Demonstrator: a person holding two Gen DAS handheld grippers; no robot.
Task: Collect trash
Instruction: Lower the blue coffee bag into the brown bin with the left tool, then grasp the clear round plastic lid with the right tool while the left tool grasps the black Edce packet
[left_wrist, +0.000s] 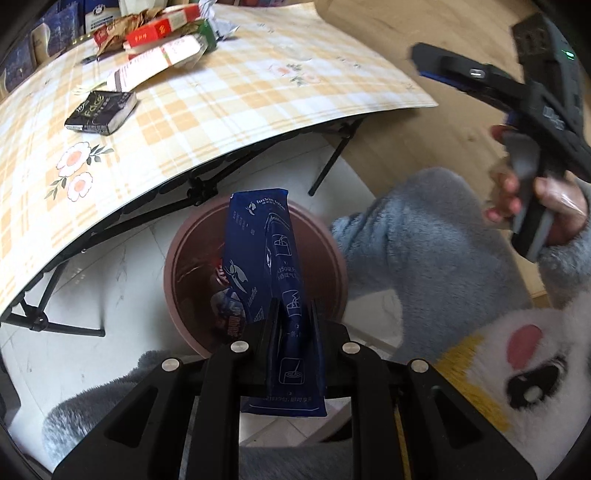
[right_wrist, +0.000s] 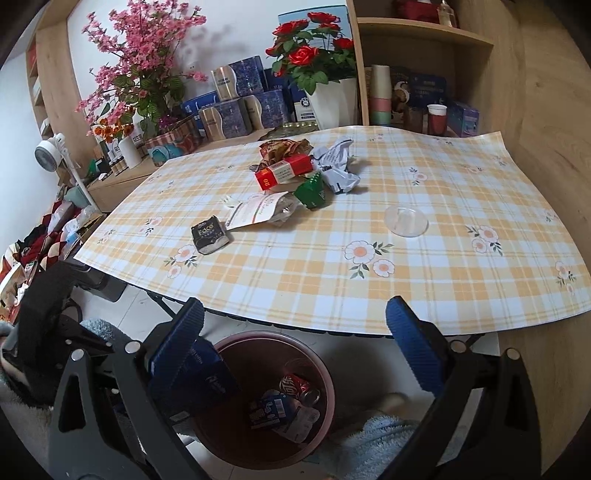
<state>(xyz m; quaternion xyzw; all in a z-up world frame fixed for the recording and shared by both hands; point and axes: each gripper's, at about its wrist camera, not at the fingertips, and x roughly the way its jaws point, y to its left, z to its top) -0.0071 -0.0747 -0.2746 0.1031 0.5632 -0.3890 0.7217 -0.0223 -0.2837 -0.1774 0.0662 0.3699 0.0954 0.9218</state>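
Bin mouth (right_wrist: 328, 373): lying open below the counter edge (right_wrist: 295, 325).
Counter centre: trash pile (right_wrist: 295, 177) blocking passage.

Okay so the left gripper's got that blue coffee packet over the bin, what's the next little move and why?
Probably open the left gripper and let go. It is shut on the blue packet, which hangs right above the mouth of the brown bin, where a can and other trash already lie. The right gripper is open and empty, free for the table.
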